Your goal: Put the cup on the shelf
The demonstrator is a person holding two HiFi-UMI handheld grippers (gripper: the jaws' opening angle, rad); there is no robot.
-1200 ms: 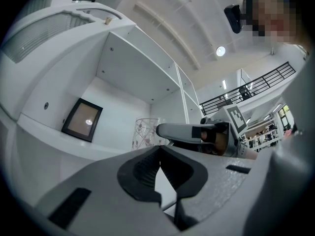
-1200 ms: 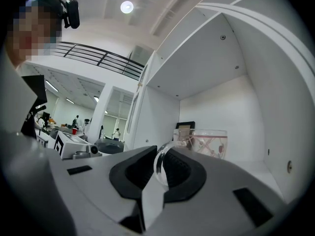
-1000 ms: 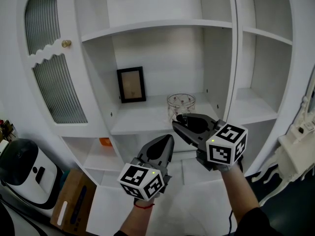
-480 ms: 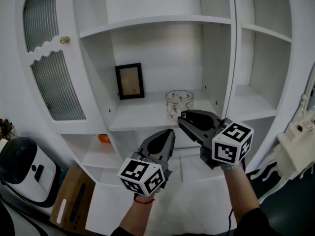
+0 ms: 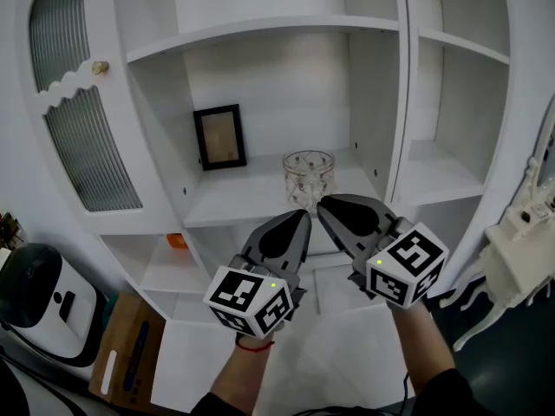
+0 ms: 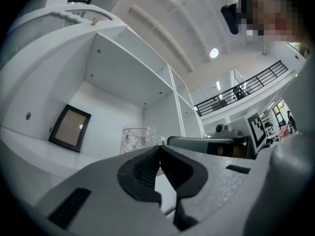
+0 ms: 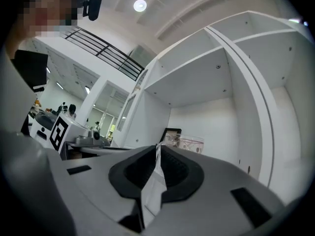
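Note:
A clear glass cup (image 5: 308, 176) with a faint red pattern stands upright on the middle shelf (image 5: 234, 204) of a white cabinet, free of both grippers. My left gripper (image 5: 300, 218) is shut and empty, below and in front of the cup. My right gripper (image 5: 322, 206) is shut too, its tip just short of the cup's base. The left gripper view has the cup (image 6: 135, 138) beyond the closed left gripper (image 6: 160, 147). The right gripper view has the cup (image 7: 190, 143) just past the closed right gripper (image 7: 157, 146).
A black picture frame (image 5: 218, 136) leans on the back wall left of the cup. The ribbed-glass cabinet door (image 5: 87, 146) stands open at the left. An orange item (image 5: 176, 241) lies on a lower shelf. A black-and-white appliance (image 5: 35, 300) and a wooden board (image 5: 130, 354) sit at lower left.
The right gripper has drawn back from beside the cup towards me, and the left gripper has risen next to it. The cup stays on the shelf.

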